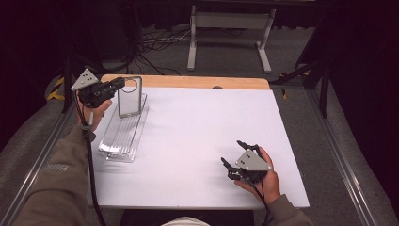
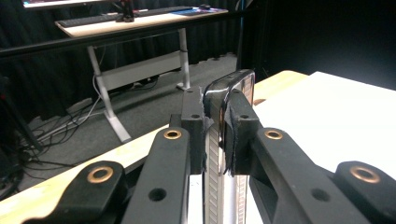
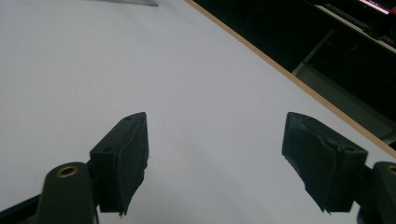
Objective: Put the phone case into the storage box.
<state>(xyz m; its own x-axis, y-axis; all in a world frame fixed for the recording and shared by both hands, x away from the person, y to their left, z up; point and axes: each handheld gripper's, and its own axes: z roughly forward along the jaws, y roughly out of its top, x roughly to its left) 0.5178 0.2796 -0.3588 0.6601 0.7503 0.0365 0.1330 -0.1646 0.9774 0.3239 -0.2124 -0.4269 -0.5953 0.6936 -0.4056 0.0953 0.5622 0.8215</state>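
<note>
Left claw clamped on the upper edge of a clear phone case, pads pinching the thin wall from both sides as the left gripper view shows. Held upright over the far end of a clear ribbed plastic tray, whether the lower edge touches the tray or hangs just above it impossible to tell from the high view. Judged light, thin and springy: likely to flex or twist under a hard squeeze, and smooth enough to slip between the pads. Best taken where it is now, across a rim near a corner, where the wall is stiffest, rather than across the flat back. Round camera cut-out visible near the top in the high view. Transparent case and transparent tray hard to separate by outline; the bottom of the case lost behind the claw in the left gripper view, and the tray's contents, if any, not readable. Right claw spread wide and holding nothing, resting low over the white table near the front right, well apart from the tray. Dark surroundings beyond the table edge hard to make out.
</note>
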